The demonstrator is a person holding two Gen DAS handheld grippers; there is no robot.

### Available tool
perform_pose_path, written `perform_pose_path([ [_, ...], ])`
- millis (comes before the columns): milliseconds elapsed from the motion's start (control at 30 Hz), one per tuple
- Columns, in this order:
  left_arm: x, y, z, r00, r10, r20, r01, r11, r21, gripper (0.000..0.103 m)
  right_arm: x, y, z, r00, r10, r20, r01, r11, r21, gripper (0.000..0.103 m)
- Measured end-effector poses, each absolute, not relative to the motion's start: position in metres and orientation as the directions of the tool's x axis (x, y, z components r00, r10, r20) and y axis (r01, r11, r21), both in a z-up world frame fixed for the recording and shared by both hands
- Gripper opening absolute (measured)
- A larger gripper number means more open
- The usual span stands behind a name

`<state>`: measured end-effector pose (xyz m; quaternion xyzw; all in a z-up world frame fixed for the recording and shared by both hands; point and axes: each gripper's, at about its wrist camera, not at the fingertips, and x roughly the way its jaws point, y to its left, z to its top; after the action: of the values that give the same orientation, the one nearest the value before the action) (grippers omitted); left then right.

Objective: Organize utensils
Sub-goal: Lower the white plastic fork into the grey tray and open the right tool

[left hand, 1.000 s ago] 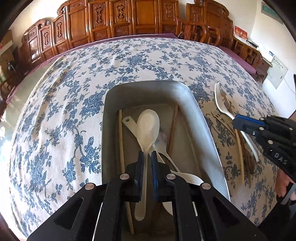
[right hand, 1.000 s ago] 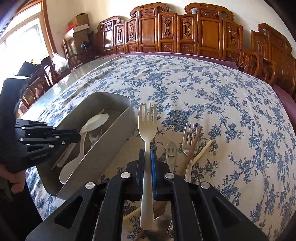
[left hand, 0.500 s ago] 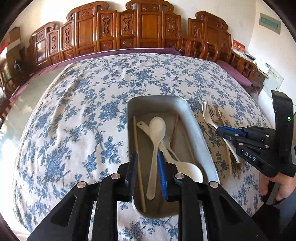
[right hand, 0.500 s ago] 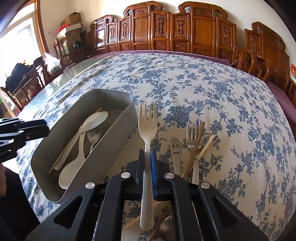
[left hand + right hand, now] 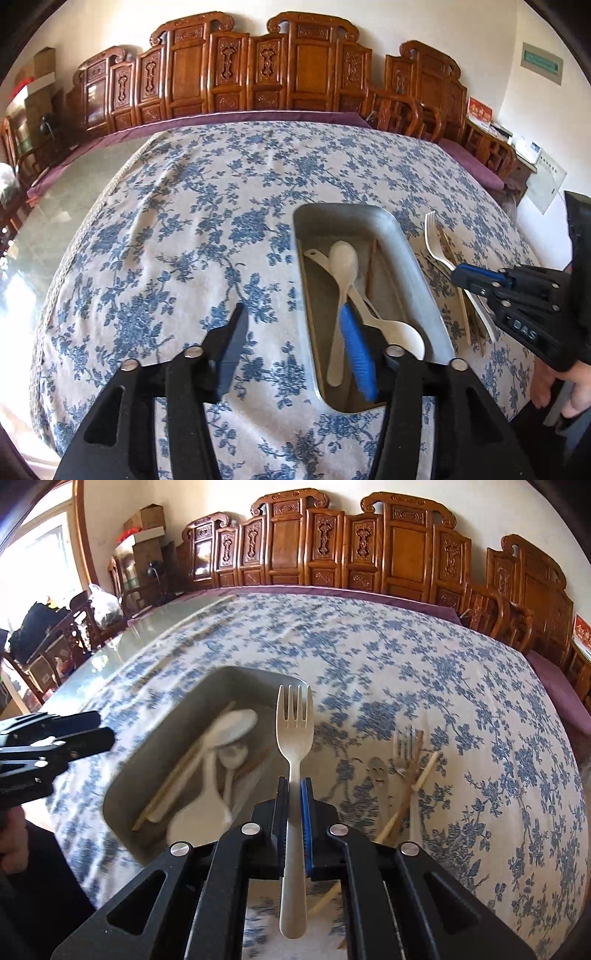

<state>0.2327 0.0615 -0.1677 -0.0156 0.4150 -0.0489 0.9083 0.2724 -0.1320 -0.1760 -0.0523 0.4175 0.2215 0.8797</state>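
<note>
The right tool [image 5: 294, 805] is clamped on the handle of a pale fork [image 5: 294, 738], which points forward with its prongs over the near right rim of the metal tray [image 5: 122, 786]. The left tool [image 5: 291, 332] stands wide apart and grips nothing; its left finger is over the flowered cloth [image 5: 166, 240] on the desk and its blue-padded right finger hangs over the tray's near end.

In the tray lie white spoons [image 5: 341, 273] crossed over one another, with wooden chopsticks [image 5: 370, 264] along the sides. To the right of the tray, on the cloth, a small pile waits: a metal fork [image 5: 404, 749], a metal spoon with a smiling face [image 5: 376, 770] and more wooden sticks [image 5: 413, 794], touching and overlapping.

Beyond the cloth a strip of bare glossy desk shows at the left, and carved wooden chairs [image 5: 406, 550] line the far wall.
</note>
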Motion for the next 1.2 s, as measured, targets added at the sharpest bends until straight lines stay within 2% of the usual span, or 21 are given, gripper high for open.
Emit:
perform_pose_path([
  [233, 0.235, 0.082, -0.165, 0.668, -0.089, -0.739, 0.051, 0.996, -0.073, 0.078, 0.272, -0.104, -0.160, 0.535, 0.390, -0.749, -0.466, 0.876, 0.123, 0.008],
  [733, 0.237, 0.099, -0.165, 0.675, -0.052, -0.736, 0.022, 0.999, -0.050, 0.080, 0.304, -0.064, -0.173, 0.463, 0.457, -0.760, -0.422, 0.867, 0.265, 0.008],
  [1200, 0.239, 0.098, -0.167, 0.673, -0.054, -0.737, 0.027, 0.998, -0.049, 0.080, 0.307, -0.053, -0.207, 0.422, 0.420, -0.803, -0.418, 0.876, 0.239, 0.009],
])
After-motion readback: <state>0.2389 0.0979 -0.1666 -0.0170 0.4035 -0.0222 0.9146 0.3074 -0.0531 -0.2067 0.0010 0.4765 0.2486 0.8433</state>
